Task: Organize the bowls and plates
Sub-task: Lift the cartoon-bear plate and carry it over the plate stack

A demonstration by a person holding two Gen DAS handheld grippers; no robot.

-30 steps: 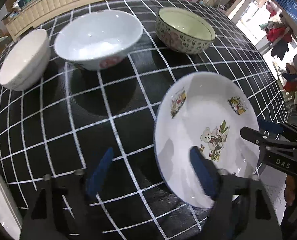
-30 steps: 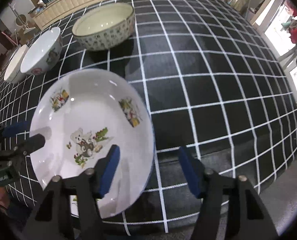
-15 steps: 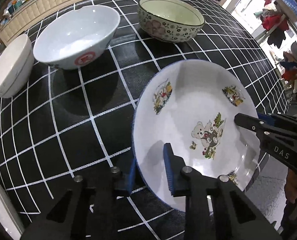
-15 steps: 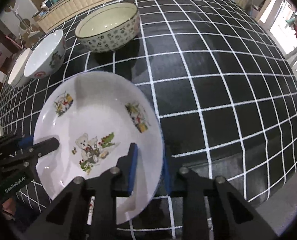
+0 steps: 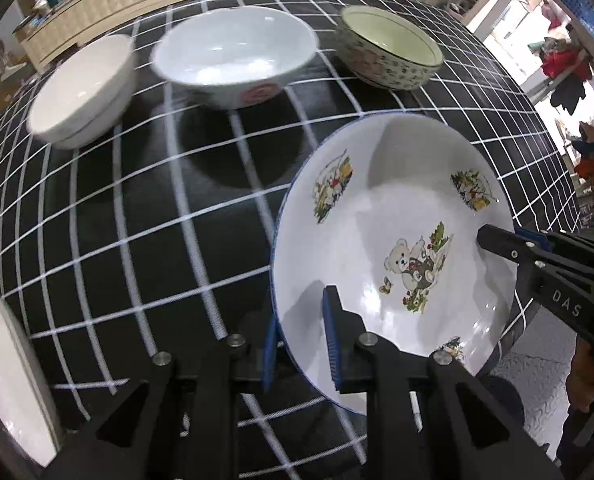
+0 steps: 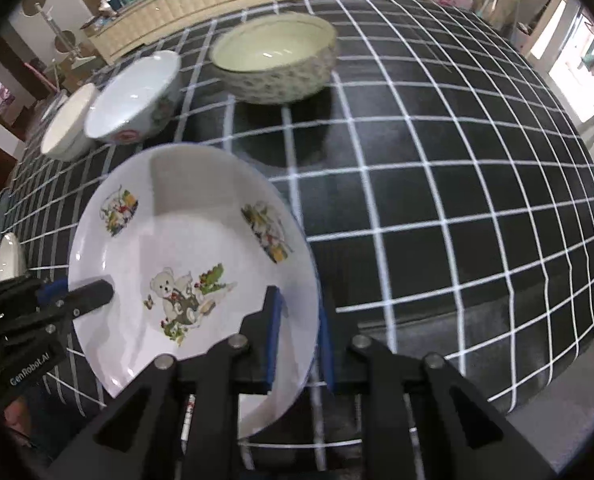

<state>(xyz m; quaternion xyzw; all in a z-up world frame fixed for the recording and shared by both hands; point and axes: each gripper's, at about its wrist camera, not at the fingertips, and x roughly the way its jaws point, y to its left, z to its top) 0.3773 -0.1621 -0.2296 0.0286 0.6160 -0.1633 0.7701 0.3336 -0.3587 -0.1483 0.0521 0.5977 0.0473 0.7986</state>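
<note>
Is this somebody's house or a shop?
Probably a lived-in home, though I can't be sure. A table with a black checked tablecloth holds everyday bowls like the patterned bowl, a cream sideboard is piled with clutter, and clothes hang nearby.

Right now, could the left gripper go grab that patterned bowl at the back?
Probably not yet: the left gripper is shut on the bear plate, as is the right gripper. The patterned bowl itself stands unobstructed.

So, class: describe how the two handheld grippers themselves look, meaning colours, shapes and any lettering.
Both are matte black frames with silver round bolts and flat blue finger pads. The left gripper shows white "GenRobot.AI" lettering in the right wrist view. The right gripper reads "DAS" in the left wrist view. No cables are visible.
</note>
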